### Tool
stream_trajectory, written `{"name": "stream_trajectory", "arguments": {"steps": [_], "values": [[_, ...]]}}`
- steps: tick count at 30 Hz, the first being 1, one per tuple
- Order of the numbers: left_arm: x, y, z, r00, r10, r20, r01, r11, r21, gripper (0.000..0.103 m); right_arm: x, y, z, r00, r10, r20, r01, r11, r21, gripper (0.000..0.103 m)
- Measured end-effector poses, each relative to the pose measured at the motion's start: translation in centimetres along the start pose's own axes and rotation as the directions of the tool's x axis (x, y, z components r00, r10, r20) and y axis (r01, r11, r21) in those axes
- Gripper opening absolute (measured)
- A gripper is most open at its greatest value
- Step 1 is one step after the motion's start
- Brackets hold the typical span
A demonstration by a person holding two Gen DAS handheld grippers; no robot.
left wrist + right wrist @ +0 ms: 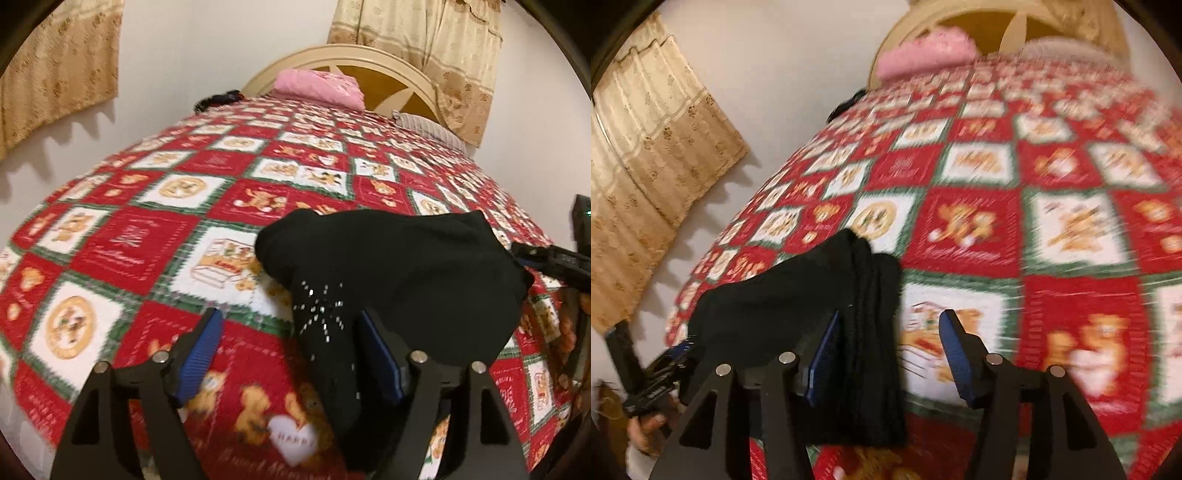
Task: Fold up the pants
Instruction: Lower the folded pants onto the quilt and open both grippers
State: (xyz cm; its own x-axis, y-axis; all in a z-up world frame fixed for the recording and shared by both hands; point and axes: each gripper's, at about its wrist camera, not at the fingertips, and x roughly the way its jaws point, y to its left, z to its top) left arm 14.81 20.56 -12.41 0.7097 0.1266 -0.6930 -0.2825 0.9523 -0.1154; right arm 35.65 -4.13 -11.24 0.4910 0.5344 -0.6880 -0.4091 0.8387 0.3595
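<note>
Left gripper (291, 354): jaws apart, black pants (388, 273) between them, pads not pressing. Right gripper (890, 354): jaws apart, folded edge just inside at 9 o'clock. Pants: folded bundle on the bed (147, 236); soft, light, limp; best taken at stacked edges. Open quilt toward 12 o'clock; pink pillow (317, 86) far.

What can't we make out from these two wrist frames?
- Black pants: near end cut off behind the left gripper, left wrist view; fold count unclear.
- Pants' left part hidden behind the right gripper finger, right wrist view.
- Bedspread print smeared by motion blur, right wrist view.
- Dark object at the bed's far edge: too small to identify.
- No pad visibly presses the cloth.
</note>
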Motion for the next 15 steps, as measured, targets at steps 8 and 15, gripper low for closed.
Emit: {"name": "stream_trajectory", "arguments": {"steps": [8,15], "values": [[-3.9,-1.7,-0.4,0.998,0.009,0.056,-0.010,1.000,0.009,0.085,-7.5,0.3,-2.3,0.993,-0.068,0.101,0.072,0.997,-0.039,0.062],[-8.2,-4.4,-0.6,0.990,-0.020,0.142,0.013,0.999,0.046,0.094,-12.3,2.0,-5.4,0.985,-0.046,0.165,0.049,0.999,-0.013,0.066]]}}
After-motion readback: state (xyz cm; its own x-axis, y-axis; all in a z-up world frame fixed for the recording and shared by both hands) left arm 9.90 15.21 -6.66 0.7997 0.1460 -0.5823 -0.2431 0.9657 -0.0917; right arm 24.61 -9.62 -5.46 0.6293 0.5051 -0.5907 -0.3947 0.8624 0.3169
